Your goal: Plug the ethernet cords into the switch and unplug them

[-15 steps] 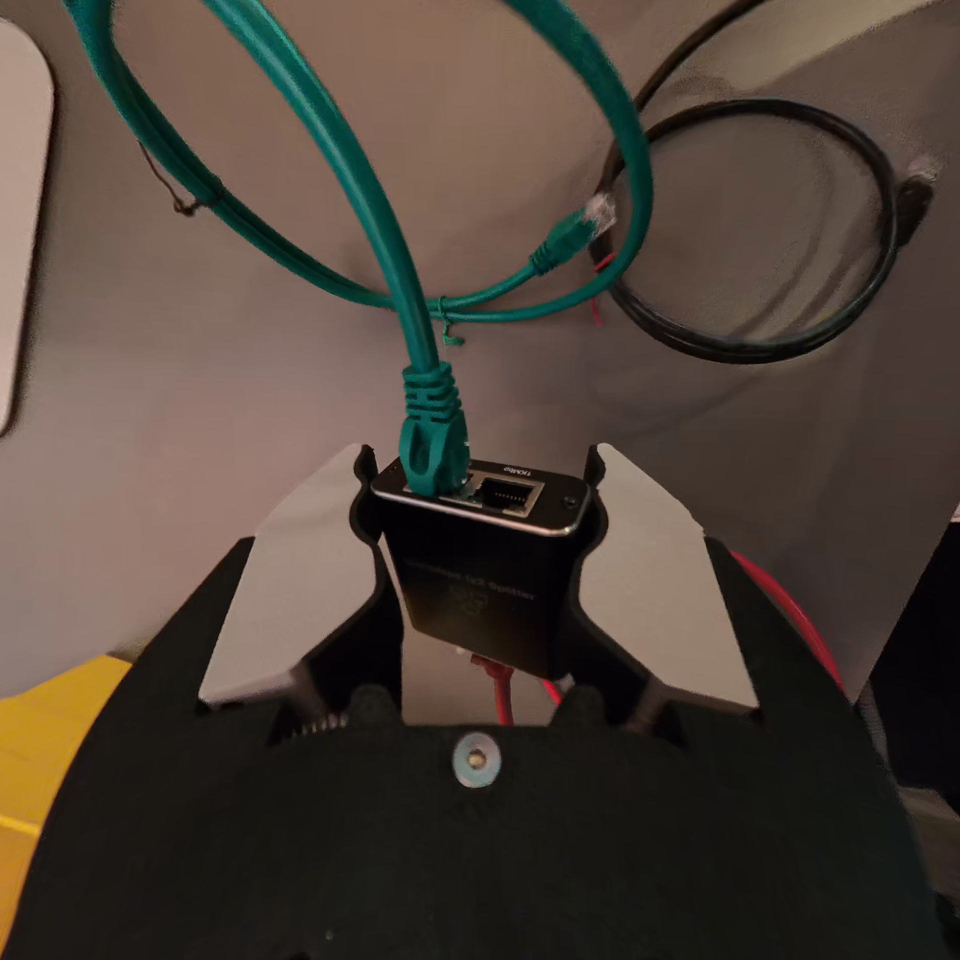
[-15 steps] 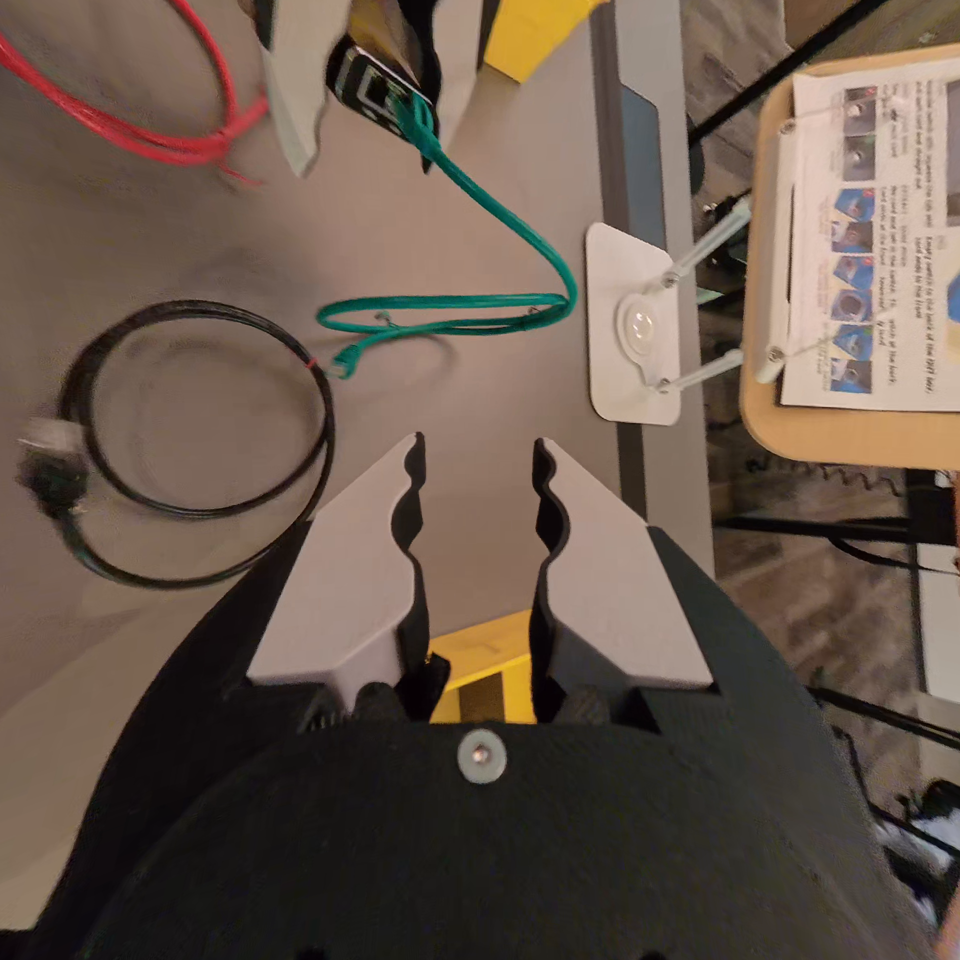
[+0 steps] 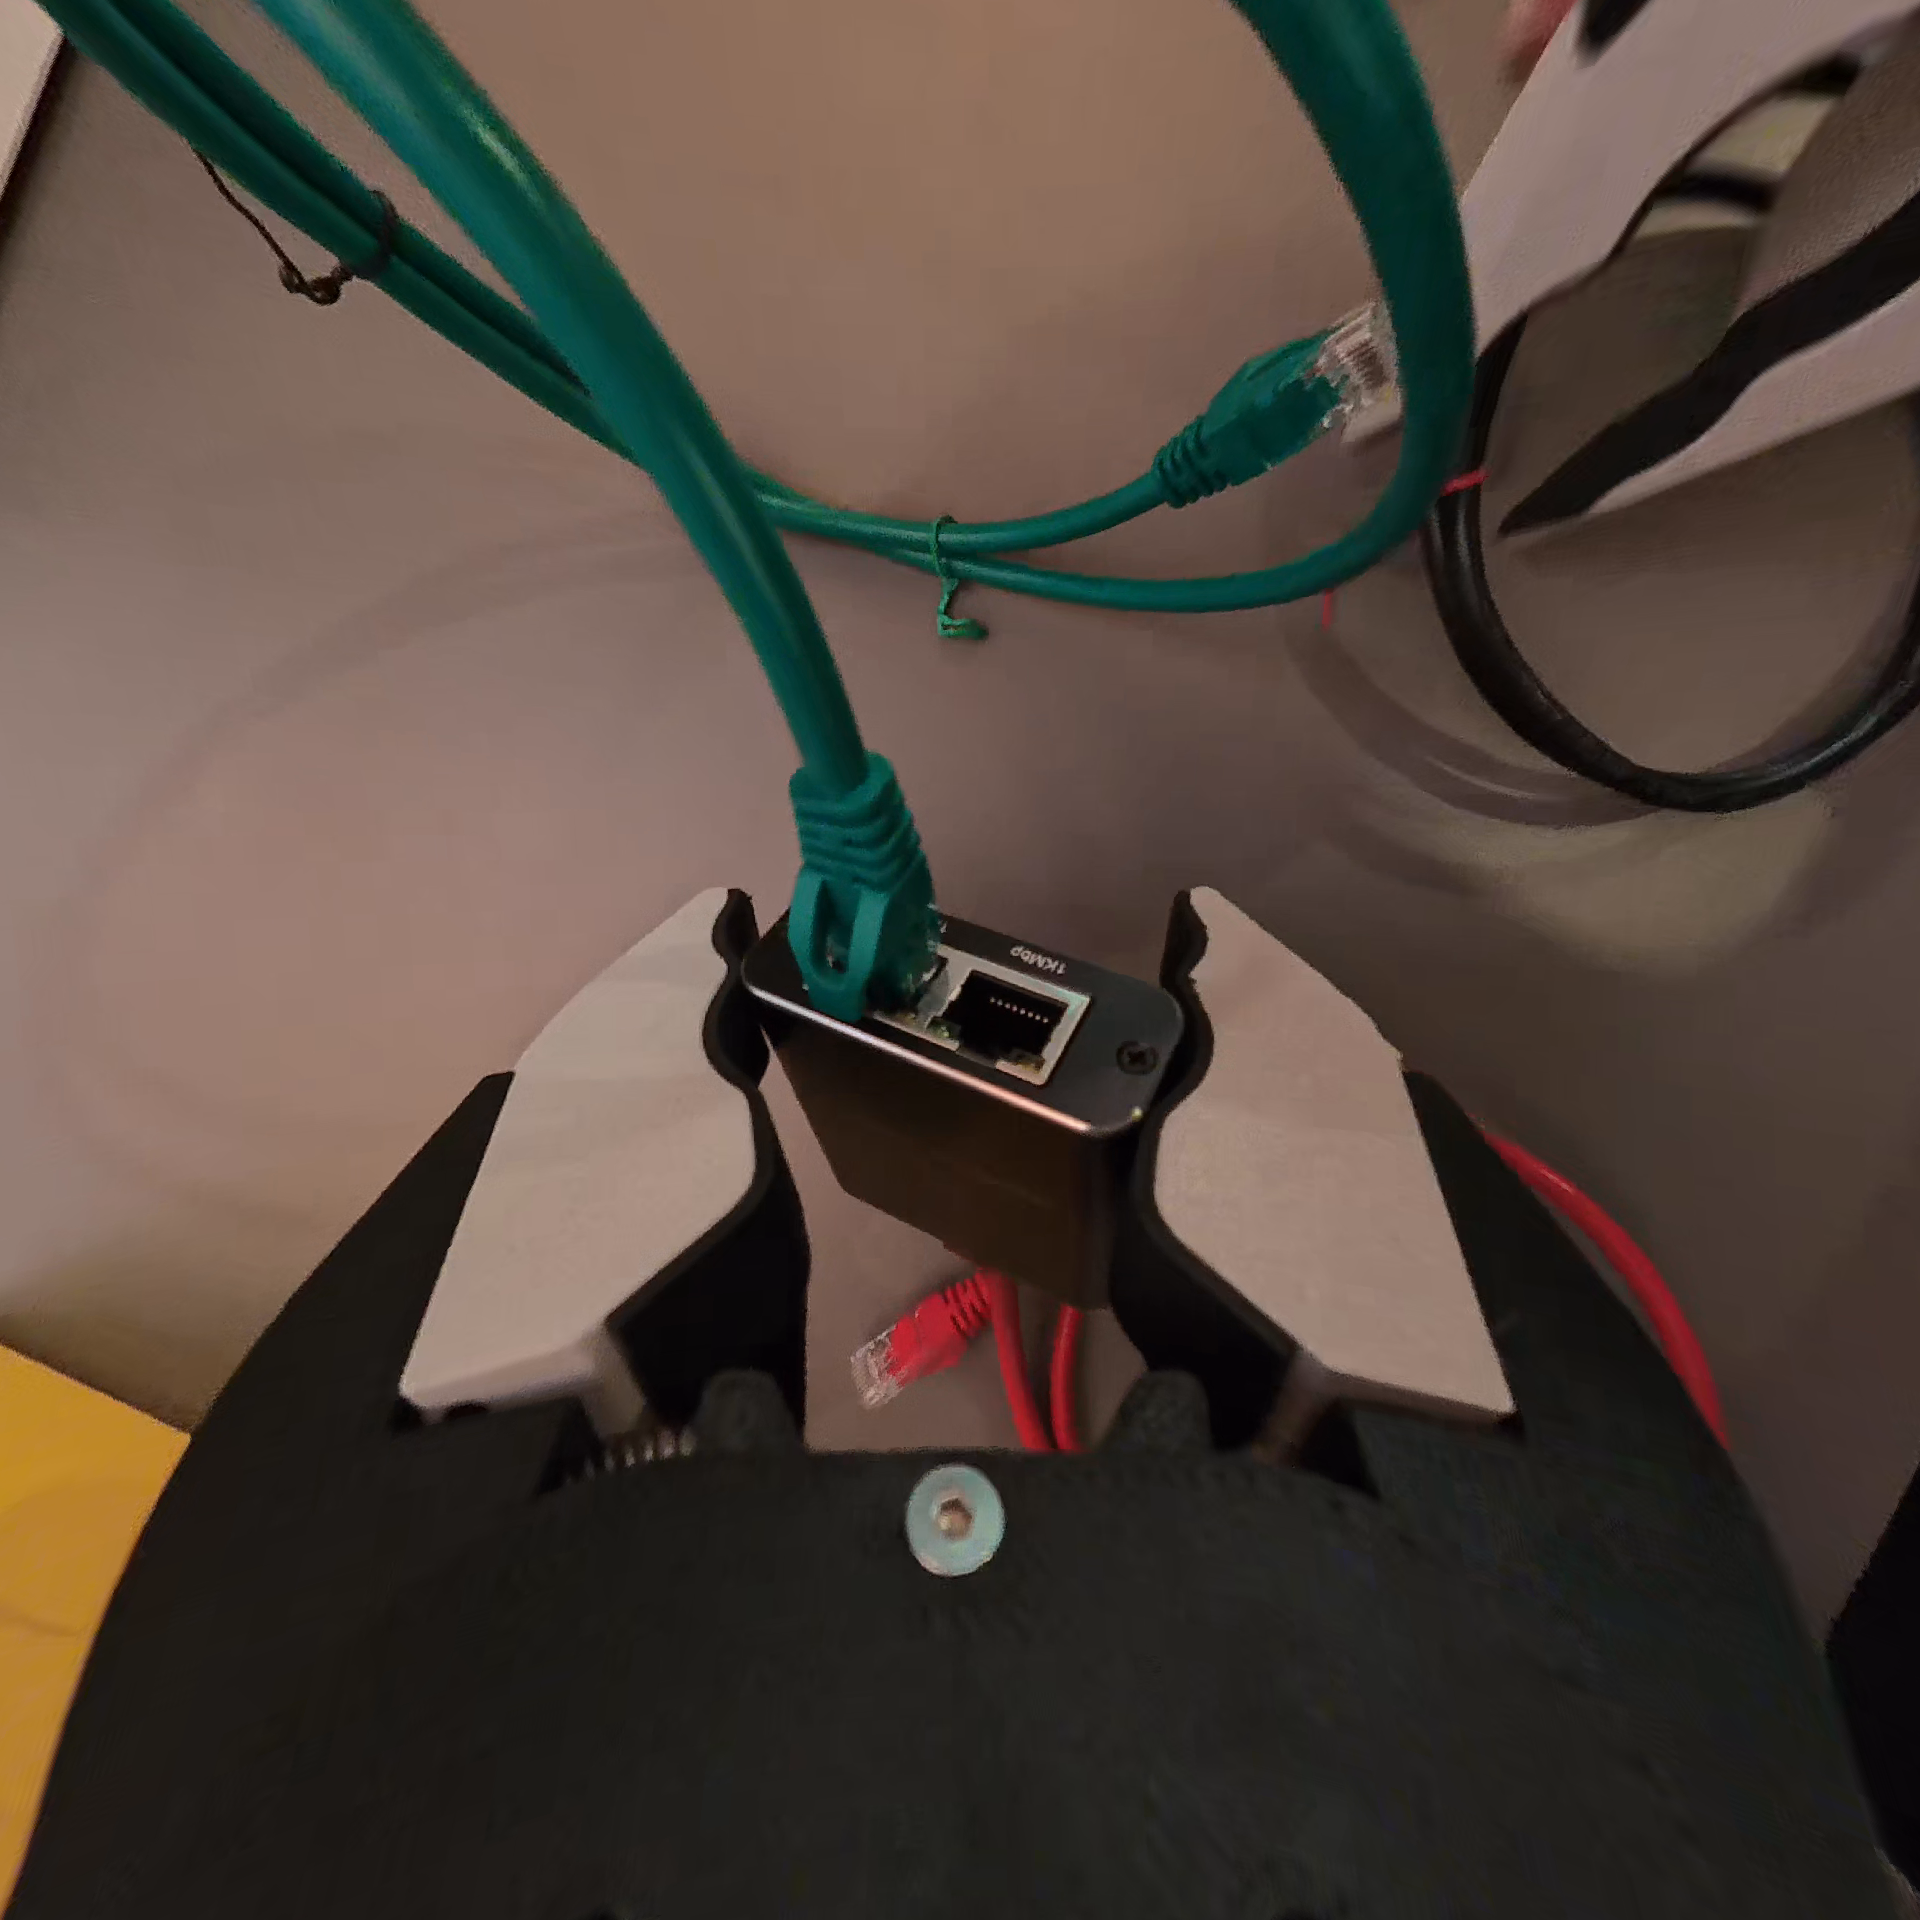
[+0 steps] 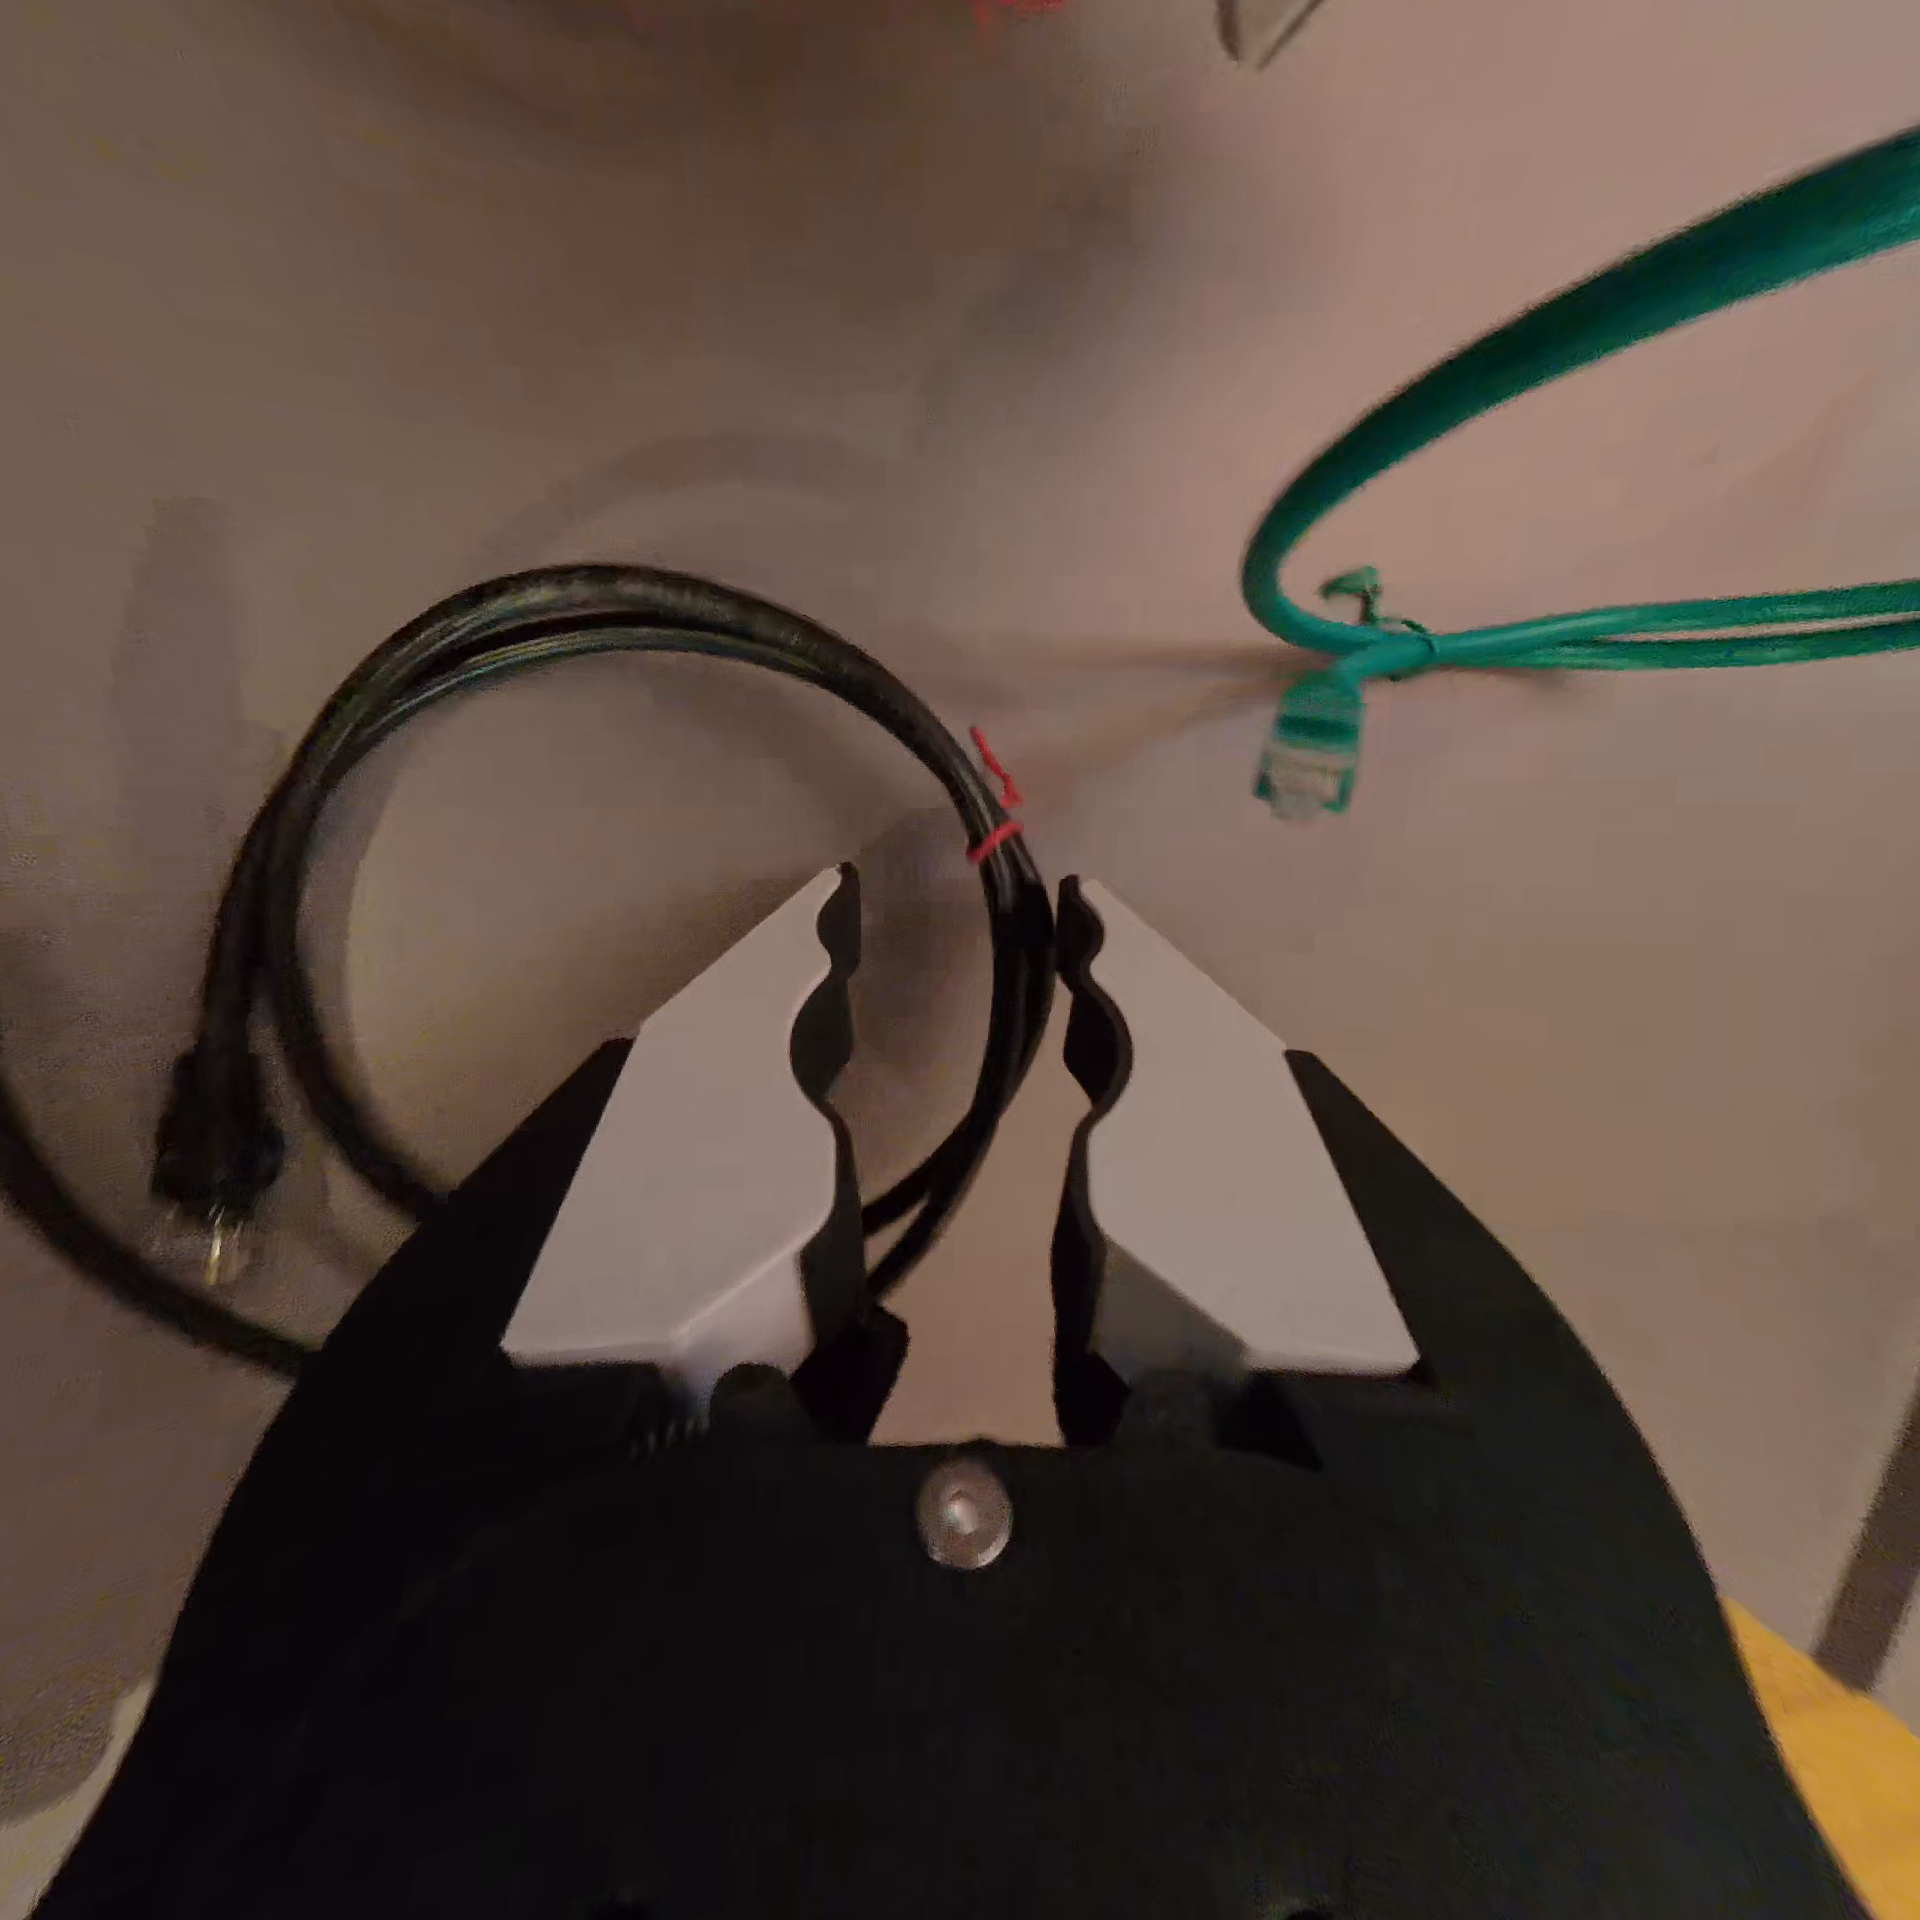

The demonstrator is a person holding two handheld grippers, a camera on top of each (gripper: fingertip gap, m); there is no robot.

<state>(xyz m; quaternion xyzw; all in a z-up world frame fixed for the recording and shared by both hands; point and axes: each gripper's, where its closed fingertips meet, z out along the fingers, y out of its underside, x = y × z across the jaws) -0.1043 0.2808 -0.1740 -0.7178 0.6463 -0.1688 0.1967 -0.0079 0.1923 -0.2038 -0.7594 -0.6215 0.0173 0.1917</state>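
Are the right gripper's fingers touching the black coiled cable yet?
Cannot tell. In the right wrist view the black cable passes between the open right gripper, close against one finger, but blur hides any contact.

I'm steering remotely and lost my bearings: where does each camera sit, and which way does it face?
Left wrist view: on the left gripper, looking down its fingers, which clamp the small black metal switch over the grey table.
Right wrist view: on the open right gripper, facing the coiled black cord.
Shared: the green ethernet cord and the black cord.
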